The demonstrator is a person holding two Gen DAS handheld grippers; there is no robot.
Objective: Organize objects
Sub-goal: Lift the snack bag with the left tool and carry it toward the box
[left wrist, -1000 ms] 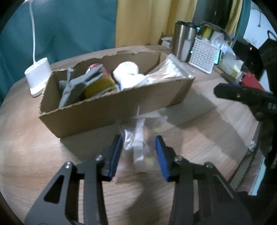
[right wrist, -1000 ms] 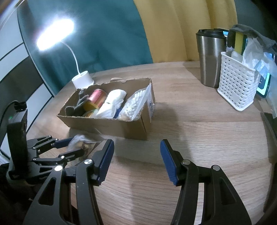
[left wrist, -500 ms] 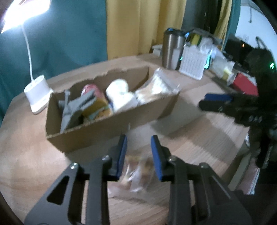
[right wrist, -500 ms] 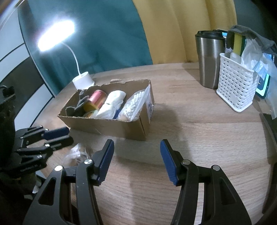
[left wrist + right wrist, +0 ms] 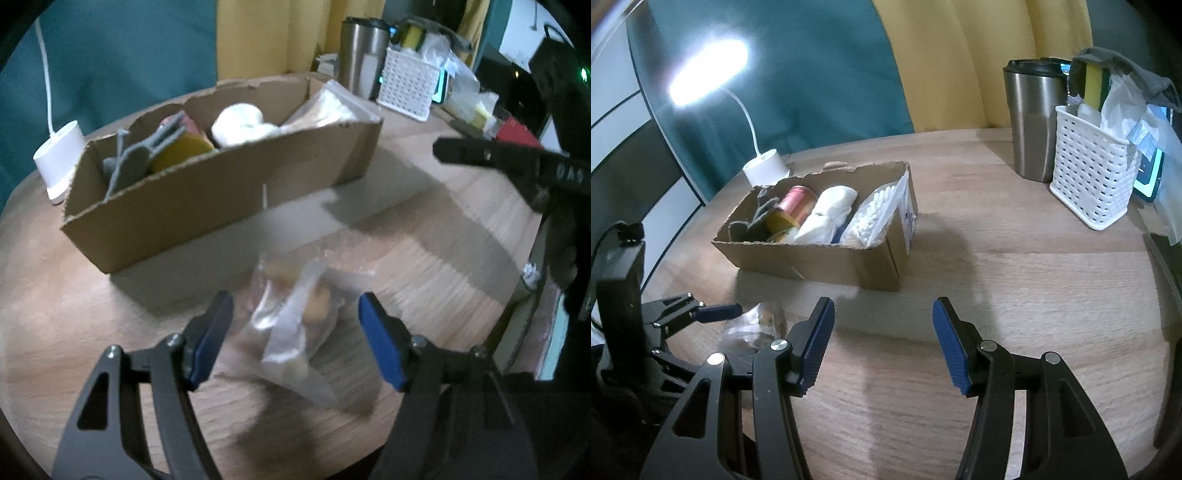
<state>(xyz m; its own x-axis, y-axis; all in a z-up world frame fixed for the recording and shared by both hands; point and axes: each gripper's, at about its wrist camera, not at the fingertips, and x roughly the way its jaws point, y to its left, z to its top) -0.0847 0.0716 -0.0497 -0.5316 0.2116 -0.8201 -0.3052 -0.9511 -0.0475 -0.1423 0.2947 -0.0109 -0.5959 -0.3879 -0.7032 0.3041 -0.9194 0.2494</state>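
Observation:
A clear plastic bag (image 5: 299, 317) of small brownish items lies on the wooden table (image 5: 424, 258) in front of a cardboard box (image 5: 221, 192). My left gripper (image 5: 295, 339) is open, its blue pads either side of the bag, not touching it. The box (image 5: 827, 258) holds a grey clip, a red can, white cloth and a bag of cotton swabs (image 5: 875, 214). My right gripper (image 5: 882, 343) is open and empty above bare table, right of the bag (image 5: 753, 328) and in front of the box.
A white lamp base (image 5: 766, 171) stands behind the box at the left. A steel tumbler (image 5: 1034, 118) and a white basket (image 5: 1093, 181) of items stand at the back right. The table edge runs close on the right (image 5: 524, 295).
My left gripper held the bag a second ago, lowered it to the table, then opened; the bag now lies free between the pads. My right gripper has stayed still.

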